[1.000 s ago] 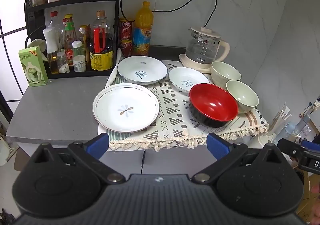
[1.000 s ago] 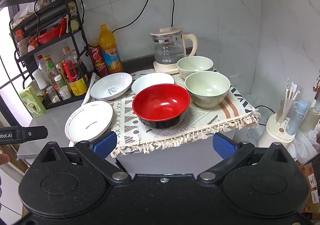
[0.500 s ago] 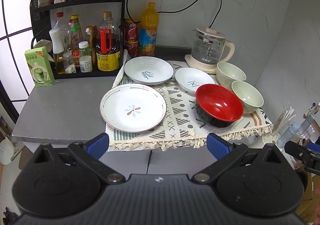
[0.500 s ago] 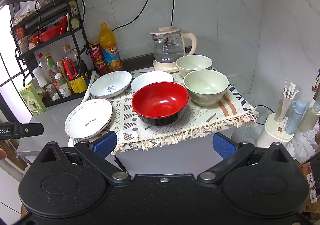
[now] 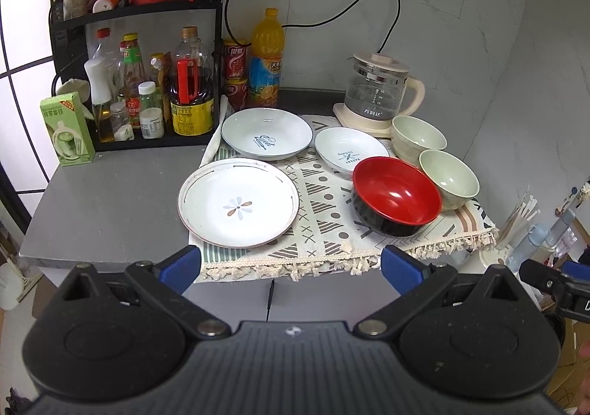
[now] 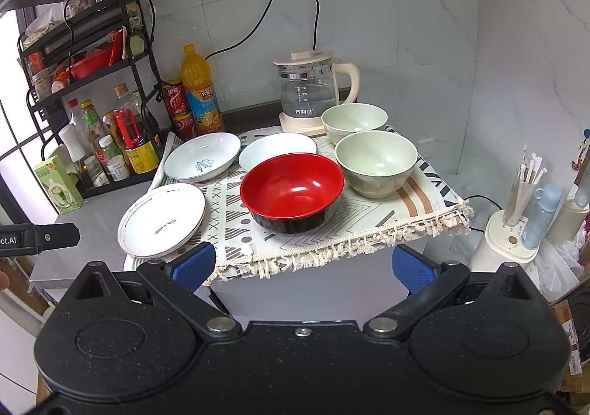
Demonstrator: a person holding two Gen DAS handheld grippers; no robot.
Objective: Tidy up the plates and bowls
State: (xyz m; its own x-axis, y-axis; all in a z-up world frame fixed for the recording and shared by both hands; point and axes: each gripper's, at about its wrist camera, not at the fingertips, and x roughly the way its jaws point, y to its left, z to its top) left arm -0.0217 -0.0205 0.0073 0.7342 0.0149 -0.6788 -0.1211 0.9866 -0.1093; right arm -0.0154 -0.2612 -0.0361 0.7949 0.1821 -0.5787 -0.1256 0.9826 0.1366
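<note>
Level before the counter edge, left claw (image 5: 291, 264) and right claw (image 6: 301, 262); both wide apart, empty.

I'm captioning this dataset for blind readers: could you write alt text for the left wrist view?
Three white plates and three bowls, one red bowl and two pale green bowls, sit on a patterned cloth on a grey counter. The open left gripper hovers before the counter edge. Behind stand a glass kettle and a bottle rack.

Marble-look wall (image 6: 424, 28), grey counter (image 5: 110, 190), perhaps window (image 5: 18, 46)
</note>
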